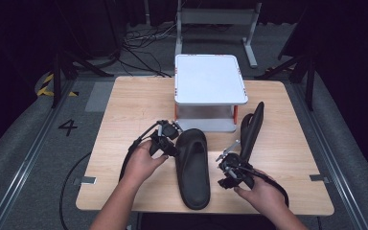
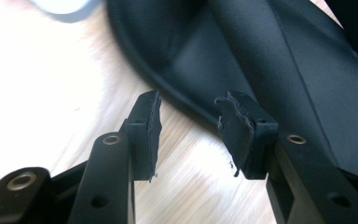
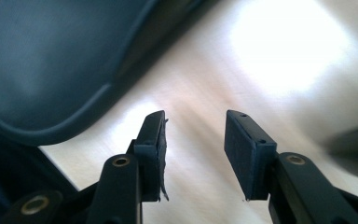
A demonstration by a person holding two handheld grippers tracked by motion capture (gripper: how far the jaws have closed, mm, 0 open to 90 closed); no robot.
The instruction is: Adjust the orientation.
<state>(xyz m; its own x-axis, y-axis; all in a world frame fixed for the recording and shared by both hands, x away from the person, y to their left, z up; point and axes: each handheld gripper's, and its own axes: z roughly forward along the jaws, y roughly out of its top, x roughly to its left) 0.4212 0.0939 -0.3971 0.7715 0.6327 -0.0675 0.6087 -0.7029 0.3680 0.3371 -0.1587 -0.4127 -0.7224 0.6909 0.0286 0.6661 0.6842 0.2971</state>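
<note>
Two black slippers are on the wooden table (image 1: 124,110). One slipper (image 1: 192,167) lies flat in the middle, sole down. The other slipper (image 1: 250,129) stands on its edge to the right of it. My left gripper (image 1: 173,139) is open at the flat slipper's upper left rim. In the left gripper view that gripper (image 2: 189,123) has bare wood between its pads, and the slipper (image 2: 261,56) lies just beyond them. My right gripper (image 1: 229,165) is open between the two slippers. In the right gripper view that gripper (image 3: 196,140) holds nothing, with a slipper (image 3: 51,60) at the upper left.
A white two-tier stand (image 1: 210,79) sits at the table's far middle, just behind the slippers. A cable (image 1: 127,158) trails from the left gripper. Bare wood shows on the table's left side and at its far right. Dark floor with cables surrounds the table.
</note>
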